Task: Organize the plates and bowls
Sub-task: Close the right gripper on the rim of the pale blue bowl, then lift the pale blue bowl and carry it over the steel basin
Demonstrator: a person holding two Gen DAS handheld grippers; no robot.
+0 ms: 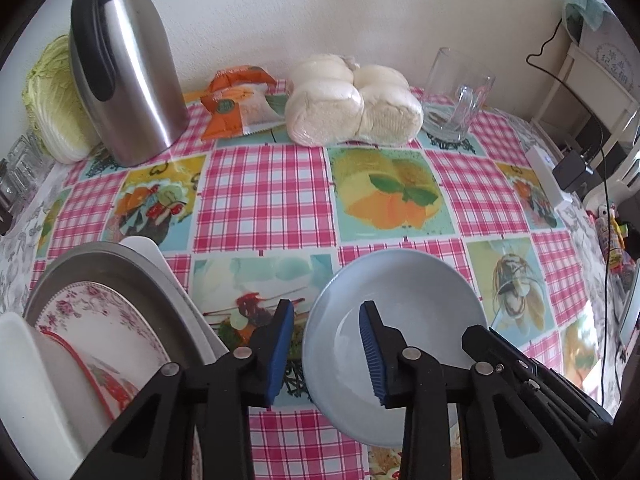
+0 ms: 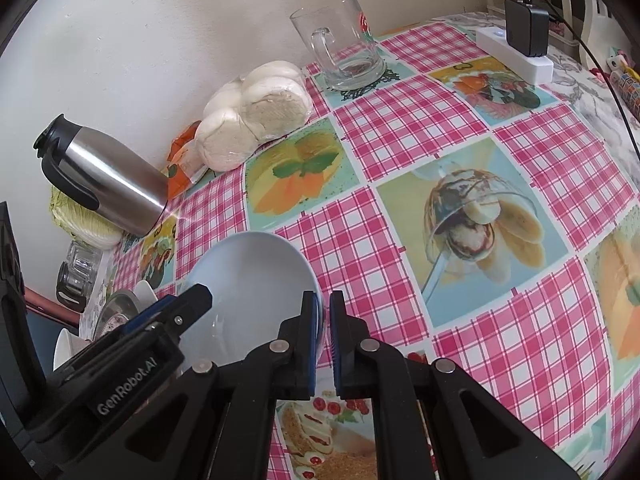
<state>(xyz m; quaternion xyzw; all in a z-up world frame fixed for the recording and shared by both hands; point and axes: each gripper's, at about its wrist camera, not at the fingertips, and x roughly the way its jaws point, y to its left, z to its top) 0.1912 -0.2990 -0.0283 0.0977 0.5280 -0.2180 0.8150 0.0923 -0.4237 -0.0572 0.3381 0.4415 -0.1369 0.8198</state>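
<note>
A pale blue round ceramic bowl (image 2: 248,280) is held at the lower middle of the right wrist view, tipped up off the checked, picture-printed worktop (image 2: 440,140). The right gripper (image 2: 325,320) has its jaws closed on the bowl's rim, one pad inside and one outside, so that the bowl can be carried by its edge without a hand under it.

In the left wrist view the same bowl (image 1: 400,300) lies at the lower right of the frame. The left gripper (image 1: 326,344) straddles the opposite rim: one pad sits inside the bowl, the other outside over the cloth, and a gap is visible, so the jaws are judged open around the rim and not yet pressing. A second hold is probably being prepared, either to steady the tilted bowl or to take it over.

At the lower left of that view a stack of dishes is kept together: a grey metal tray (image 1: 120,264), a rose-patterned white plate (image 1: 100,316) and a red-rimmed white plate (image 1: 76,360). The bowl is likely meant for that stack.
</note>
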